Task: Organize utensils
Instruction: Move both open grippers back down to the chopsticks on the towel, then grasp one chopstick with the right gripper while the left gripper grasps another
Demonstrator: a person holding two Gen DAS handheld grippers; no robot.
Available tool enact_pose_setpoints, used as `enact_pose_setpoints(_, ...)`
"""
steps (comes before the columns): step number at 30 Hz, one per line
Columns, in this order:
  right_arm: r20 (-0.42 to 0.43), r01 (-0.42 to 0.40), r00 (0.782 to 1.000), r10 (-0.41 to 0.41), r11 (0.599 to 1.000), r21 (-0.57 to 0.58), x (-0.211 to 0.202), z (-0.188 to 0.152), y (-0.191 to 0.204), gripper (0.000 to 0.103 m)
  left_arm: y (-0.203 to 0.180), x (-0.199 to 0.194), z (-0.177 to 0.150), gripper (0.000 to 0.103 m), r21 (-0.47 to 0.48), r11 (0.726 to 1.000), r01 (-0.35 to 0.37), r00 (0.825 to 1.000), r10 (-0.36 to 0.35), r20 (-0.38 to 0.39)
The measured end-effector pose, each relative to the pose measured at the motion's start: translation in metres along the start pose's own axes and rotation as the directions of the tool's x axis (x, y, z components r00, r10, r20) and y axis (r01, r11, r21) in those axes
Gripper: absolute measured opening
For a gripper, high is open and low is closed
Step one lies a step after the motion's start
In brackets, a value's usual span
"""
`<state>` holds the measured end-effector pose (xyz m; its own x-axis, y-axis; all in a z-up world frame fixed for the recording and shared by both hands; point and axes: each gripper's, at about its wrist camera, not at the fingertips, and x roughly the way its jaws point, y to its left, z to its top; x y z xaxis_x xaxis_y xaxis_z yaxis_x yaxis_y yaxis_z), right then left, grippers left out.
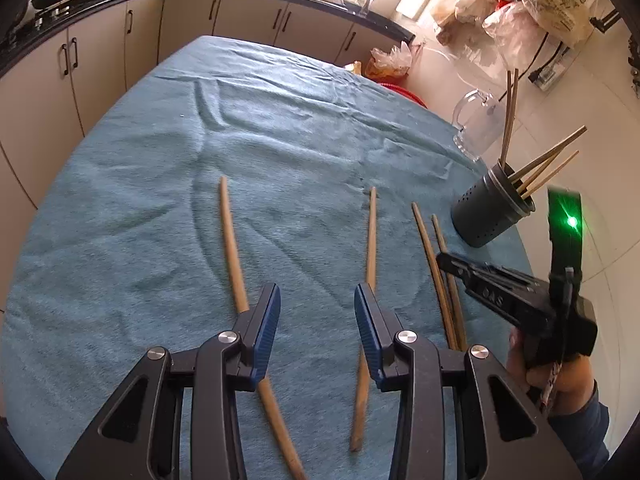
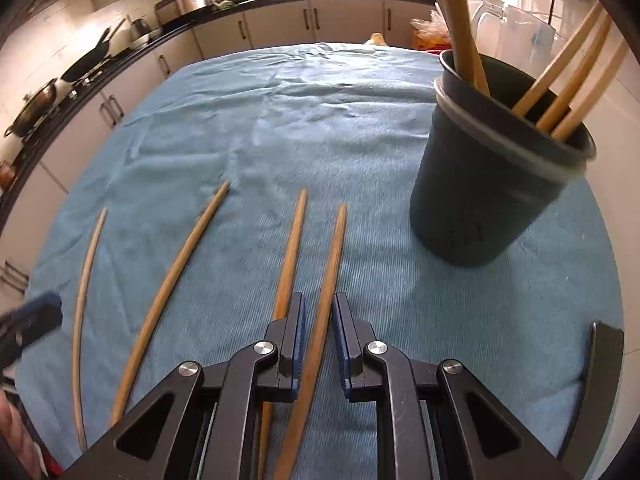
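Four wooden chopsticks lie on a blue cloth (image 1: pixel 280 128). My left gripper (image 1: pixel 316 292) is open just above the cloth. One chopstick (image 1: pixel 232 248) passes under its left finger and another (image 1: pixel 372 240) under its right finger, with nothing between the pads. My right gripper (image 2: pixel 319 298) stands with its jaws narrowly apart around the rightmost chopstick (image 2: pixel 335 248); slim gaps still show beside the stick. Its neighbour (image 2: pixel 291 248) lies just outside the left finger. A dark perforated holder (image 2: pixel 480 200) with several chopsticks in it stands to the right.
A clear glass mug (image 1: pixel 478 120) stands behind the holder (image 1: pixel 488 216) near the table's right edge. A hand (image 1: pixel 560 376) holds the right gripper (image 1: pixel 444 258). Kitchen cabinets (image 1: pixel 100 64) and a counter with pans run along the back and left. Plastic bags (image 1: pixel 520 8) hang at the back right.
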<state>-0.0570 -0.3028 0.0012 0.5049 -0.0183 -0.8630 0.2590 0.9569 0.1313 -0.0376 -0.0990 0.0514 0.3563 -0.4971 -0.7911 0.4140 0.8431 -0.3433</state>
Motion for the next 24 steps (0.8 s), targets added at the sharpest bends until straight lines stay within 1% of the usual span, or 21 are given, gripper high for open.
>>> enact_pose_setpoints(1,-0.001,0.001,1.000,-0.001,1.000,0.005,0.002,0.003,-0.001,0.015,-0.003,0.003,0.001,0.037,0.010,1.000,-0.006,1.000,0.006,-0.011)
enact_pose_setpoints(2,-0.005,0.006,1.000,-0.006,1.000,0.001,0.002,0.003,-0.002,0.009,-0.007,0.006,0.003,0.037,0.021,1.000,-0.009,1.000,0.010,-0.021)
enact_pose_setpoints(4,-0.009,0.018,1.000,-0.018,1.000,-0.008,-0.002,-0.001,-0.002,0.007,-0.016,0.012,0.008,0.037,0.041,0.999,-0.006,0.999,0.007,-0.040)
enact_pose_setpoints(7,-0.012,0.018,1.000,-0.018,1.000,0.000,-0.008,-0.010,-0.008,0.007,-0.028,0.024,0.017,0.037,0.070,0.998,-0.002,0.997,0.008,-0.077)
enact_pose_setpoints(9,-0.012,-0.003,1.000,0.003,1.000,0.024,-0.016,-0.021,-0.016,0.007,-0.039,0.039,0.024,0.037,0.100,0.995,-0.011,0.993,0.022,-0.114)
enact_pose_setpoints(11,-0.010,-0.014,1.000,0.014,0.999,0.047,-0.020,-0.028,-0.022,0.007,-0.047,0.053,0.029,0.037,0.115,0.993,0.000,0.989,0.017,-0.149)
enact_pose_setpoints(13,-0.005,-0.042,0.999,0.043,0.995,0.085,-0.028,-0.038,-0.032,0.007,-0.053,0.067,0.033,0.037,0.120,0.992,-0.036,0.984,0.056,-0.170)
enact_pose_setpoints(15,0.003,-0.065,0.998,0.065,0.992,0.110,-0.033,-0.044,-0.039,0.007,-0.061,0.080,0.037,0.037,0.141,0.989,-0.037,0.979,0.065,-0.195)
enact_pose_setpoints(16,0.012,-0.076,0.997,0.075,0.989,0.123,-0.037,-0.047,-0.043,0.007,-0.064,0.085,0.038,0.037,0.148,0.987,-0.058,0.976,0.087,-0.200)
enact_pose_setpoints(21,0.046,-0.107,0.994,0.102,0.983,0.149,-0.048,-0.052,-0.055,0.007,-0.083,0.099,0.046,0.035,0.223,0.966,-0.127,0.971,0.167,-0.172)
enact_pose_setpoints(23,0.060,-0.125,0.991,0.117,0.980,0.156,-0.051,-0.052,-0.058,0.007,-0.088,0.105,0.049,0.027,0.247,0.955,-0.164,0.967,0.205,-0.151)
enact_pose_setpoints(24,0.068,-0.135,0.990,0.125,0.978,0.158,-0.052,-0.052,-0.059,0.007,-0.089,0.106,0.050,0.016,0.254,0.947,-0.197,0.963,0.235,-0.133)
